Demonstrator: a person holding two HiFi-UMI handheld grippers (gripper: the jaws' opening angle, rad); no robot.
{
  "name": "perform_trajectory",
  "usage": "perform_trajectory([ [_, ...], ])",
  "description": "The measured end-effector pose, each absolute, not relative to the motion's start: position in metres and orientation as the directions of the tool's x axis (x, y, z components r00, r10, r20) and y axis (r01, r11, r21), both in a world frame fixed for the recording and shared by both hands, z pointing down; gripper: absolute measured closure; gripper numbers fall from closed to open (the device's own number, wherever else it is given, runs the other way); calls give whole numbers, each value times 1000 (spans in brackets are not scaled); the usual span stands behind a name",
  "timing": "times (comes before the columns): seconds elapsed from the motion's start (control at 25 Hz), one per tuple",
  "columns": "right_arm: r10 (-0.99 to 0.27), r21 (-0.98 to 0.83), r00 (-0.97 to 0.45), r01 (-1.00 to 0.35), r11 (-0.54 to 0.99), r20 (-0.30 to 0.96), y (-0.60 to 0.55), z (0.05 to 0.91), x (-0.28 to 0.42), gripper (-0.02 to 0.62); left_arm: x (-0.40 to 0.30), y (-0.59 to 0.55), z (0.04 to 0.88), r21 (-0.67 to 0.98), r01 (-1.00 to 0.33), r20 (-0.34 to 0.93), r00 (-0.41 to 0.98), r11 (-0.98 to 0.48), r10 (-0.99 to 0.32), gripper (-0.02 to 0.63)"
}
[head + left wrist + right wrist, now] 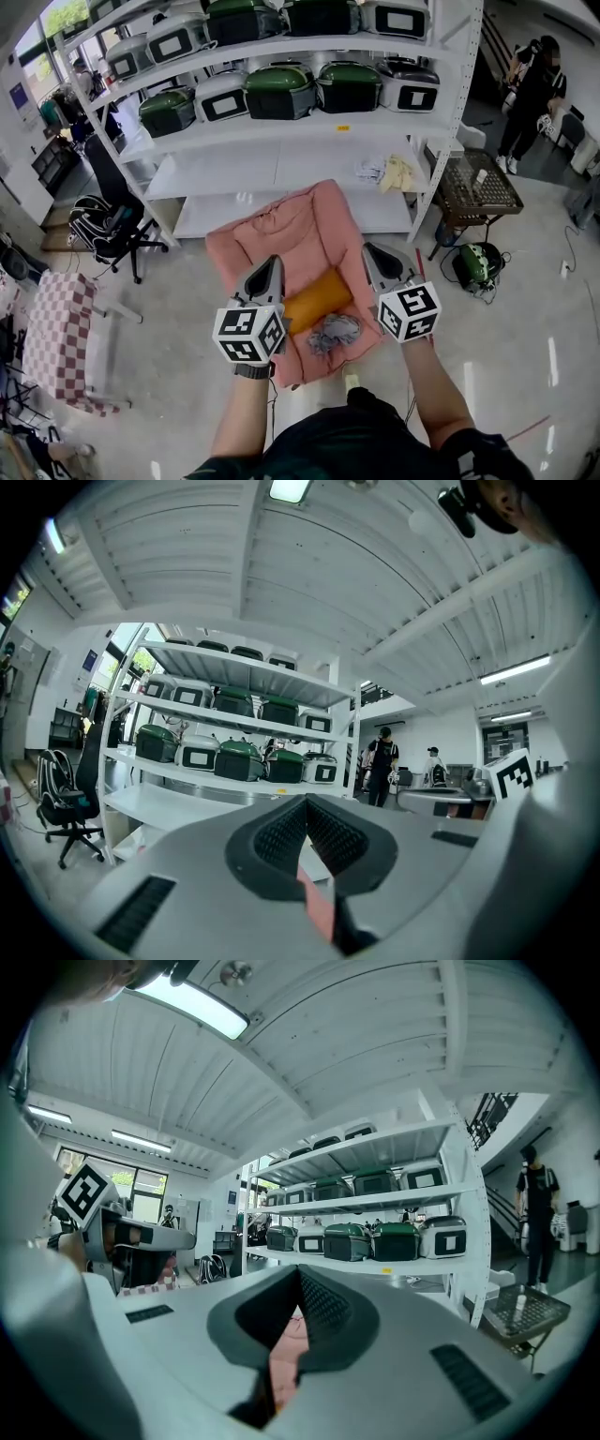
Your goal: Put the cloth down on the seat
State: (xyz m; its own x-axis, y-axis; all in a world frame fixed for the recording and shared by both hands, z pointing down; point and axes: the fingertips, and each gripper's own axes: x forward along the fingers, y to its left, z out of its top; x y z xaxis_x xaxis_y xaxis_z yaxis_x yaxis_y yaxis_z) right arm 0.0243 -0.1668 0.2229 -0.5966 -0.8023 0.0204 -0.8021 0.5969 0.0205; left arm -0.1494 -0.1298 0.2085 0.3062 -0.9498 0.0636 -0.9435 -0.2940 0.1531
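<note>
A crumpled grey cloth [335,331] lies on the front of the pink seat [281,230], just right of an orange cushion [319,297]. My left gripper [272,262] hovers above the seat's left side, shut and holding nothing. My right gripper [372,251] hovers above the seat's right side, also shut and holding nothing. The cloth is below and between the two marker cubes, apart from both. In the left gripper view the left gripper [305,803] has its jaws meeting at the tips, and a pink strip shows behind them. In the right gripper view the right gripper [298,1274] looks the same.
White shelving [281,122] with green and white cases stands behind the seat. A black office chair [117,230] and a checkered-covered table [56,328] are at the left. At the right are a wire basket cart [478,192] and a green case on the floor [476,264]. A person [534,89] stands far right.
</note>
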Motion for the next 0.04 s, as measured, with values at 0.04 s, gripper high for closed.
perform_trajectory([
  [0.04,-803,20,-596,-802,596,21,-167,223,24,591,-149,-130,209,154,-943,64,308,-295,-949,601],
])
